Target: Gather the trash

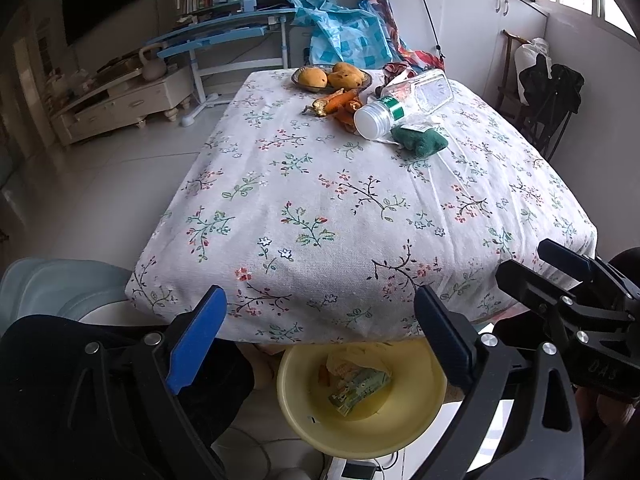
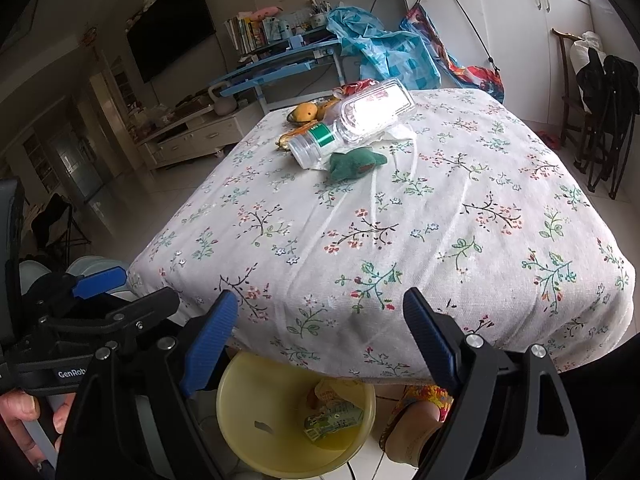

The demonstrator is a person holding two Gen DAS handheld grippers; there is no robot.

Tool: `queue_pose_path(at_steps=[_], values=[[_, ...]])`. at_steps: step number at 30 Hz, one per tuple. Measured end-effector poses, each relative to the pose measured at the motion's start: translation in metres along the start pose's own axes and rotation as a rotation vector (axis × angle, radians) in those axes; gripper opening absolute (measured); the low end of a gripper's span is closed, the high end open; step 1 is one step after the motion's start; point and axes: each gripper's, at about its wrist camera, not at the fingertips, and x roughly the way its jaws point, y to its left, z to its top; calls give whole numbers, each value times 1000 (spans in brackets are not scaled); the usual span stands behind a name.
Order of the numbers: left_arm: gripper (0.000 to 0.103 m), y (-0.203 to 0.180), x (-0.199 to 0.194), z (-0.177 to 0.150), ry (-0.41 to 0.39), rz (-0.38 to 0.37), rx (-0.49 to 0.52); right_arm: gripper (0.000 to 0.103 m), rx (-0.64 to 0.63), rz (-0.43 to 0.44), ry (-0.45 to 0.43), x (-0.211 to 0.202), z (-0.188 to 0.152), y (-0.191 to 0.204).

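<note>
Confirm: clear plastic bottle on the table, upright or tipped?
Tipped. The bottle lies on its side on the tablecloth, white cap end facing the camera, beside the green cloth.

Left gripper [image 1: 320,340]: black frame, blue ribbed pads on the jaws, silver round-head screws at the pivots. Right gripper [image 2: 318,344]: same build. White lettering "GenRob" on the left gripper's black body in the right wrist view; "DAS" embossed on the right one.

Soft daylight from windows at upper right, glare on the plastic bottle [image 2: 362,118], sharp focus, fisheye-bent dark corners
</note>
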Motion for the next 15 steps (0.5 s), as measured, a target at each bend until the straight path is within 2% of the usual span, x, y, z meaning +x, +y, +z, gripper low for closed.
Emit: queue_pose_path(at_steps=[15], values=[[93,2,1,1,-1,2,-15,81,-23,-2,-2,0,0,3]])
